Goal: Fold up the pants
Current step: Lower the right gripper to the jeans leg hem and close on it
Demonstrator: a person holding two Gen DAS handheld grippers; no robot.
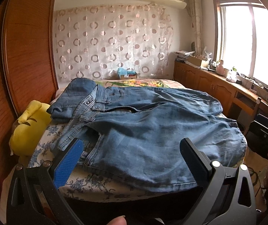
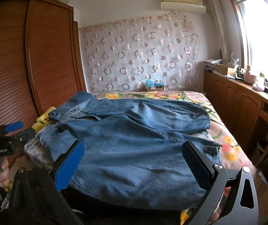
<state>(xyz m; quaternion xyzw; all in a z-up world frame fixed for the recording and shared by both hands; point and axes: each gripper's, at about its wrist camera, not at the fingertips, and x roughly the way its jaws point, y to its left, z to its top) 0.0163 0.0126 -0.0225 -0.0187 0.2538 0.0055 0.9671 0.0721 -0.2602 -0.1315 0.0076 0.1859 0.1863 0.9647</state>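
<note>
The jeans (image 1: 143, 131) lie spread across the bed (image 1: 88, 185) just ahead of both tools, waistband toward the left gripper (image 1: 132, 153), leg hems toward the right gripper (image 2: 134, 155). Being denim, they will likely feel heavy and limp yet grippy, so the thick waistband and hem edges look like the surest holds. Both grippers hover over the near edge, fingers spread wide, holding nothing.

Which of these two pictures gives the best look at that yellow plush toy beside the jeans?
The left wrist view. There the yellow plush toy shows nearly whole, lying on the bed's left edge by the jeans' waistband. In the right wrist view only a small yellow patch peeks out, mostly hidden behind the denim and the left gripper.
</note>
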